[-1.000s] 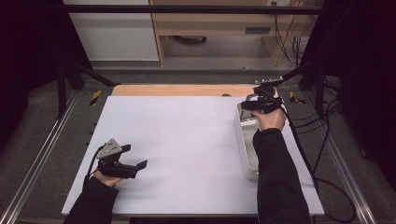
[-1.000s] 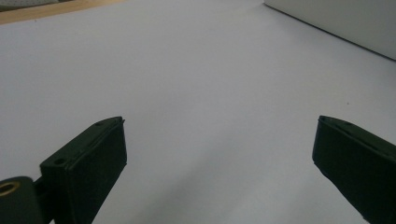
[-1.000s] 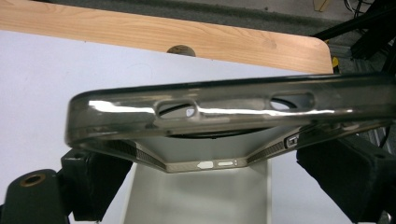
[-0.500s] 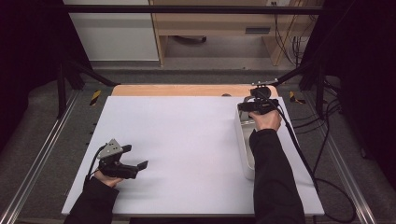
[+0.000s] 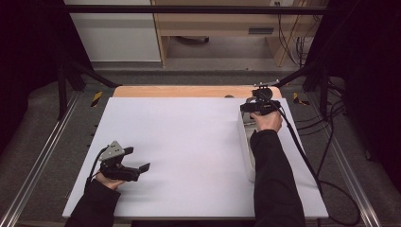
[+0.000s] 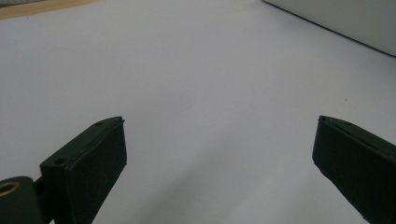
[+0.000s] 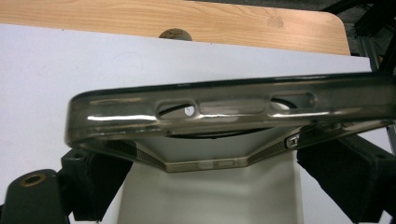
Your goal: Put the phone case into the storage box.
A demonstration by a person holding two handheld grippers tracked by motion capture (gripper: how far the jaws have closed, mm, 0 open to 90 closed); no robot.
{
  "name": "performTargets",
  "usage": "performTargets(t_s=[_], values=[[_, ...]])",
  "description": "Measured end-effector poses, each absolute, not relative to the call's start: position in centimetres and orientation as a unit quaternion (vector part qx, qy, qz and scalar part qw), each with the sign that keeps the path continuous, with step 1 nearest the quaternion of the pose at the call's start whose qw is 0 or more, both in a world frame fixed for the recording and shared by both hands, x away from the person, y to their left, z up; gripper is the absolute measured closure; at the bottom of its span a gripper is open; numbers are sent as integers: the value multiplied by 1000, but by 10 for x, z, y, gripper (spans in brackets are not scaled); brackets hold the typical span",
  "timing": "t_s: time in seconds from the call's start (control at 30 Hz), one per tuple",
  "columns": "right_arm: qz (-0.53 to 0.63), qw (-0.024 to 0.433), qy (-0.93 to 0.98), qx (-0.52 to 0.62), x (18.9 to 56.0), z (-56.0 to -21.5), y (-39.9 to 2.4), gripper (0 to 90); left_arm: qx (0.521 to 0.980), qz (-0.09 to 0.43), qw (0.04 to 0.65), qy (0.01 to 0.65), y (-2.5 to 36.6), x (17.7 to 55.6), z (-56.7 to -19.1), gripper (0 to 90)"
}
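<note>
White tabletop (image 5: 189,142), wood edge (image 5: 189,91)

No writing, label, brand, number or sign can be read anywhere. The smoky clear phone case (image 7: 224,112) in the right gripper view carries only cut-outs and glare, with no legible mark on it. The yellow and black striped marks (image 5: 96,98) on the floor at the far left of the table are a plain pattern, not letters, and the white table sheet (image 5: 189,142) bears no print.
</note>
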State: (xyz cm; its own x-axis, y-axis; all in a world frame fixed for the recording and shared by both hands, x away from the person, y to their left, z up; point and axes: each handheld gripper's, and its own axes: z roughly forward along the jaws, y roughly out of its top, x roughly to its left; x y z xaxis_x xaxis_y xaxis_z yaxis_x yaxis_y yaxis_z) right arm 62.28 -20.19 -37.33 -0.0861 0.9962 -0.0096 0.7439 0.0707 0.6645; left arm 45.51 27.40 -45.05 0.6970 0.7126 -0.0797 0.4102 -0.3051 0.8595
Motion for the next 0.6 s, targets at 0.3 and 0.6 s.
performTargets(t_s=[0.3, 0.6], values=[[253, 242, 689, 634, 626, -376, -201, 116, 793, 159, 470, 353, 274, 455, -451, 25], [255, 241, 687, 636, 628, -376, -202, 115, 794, 158, 469, 352, 273, 455, -451, 25]])
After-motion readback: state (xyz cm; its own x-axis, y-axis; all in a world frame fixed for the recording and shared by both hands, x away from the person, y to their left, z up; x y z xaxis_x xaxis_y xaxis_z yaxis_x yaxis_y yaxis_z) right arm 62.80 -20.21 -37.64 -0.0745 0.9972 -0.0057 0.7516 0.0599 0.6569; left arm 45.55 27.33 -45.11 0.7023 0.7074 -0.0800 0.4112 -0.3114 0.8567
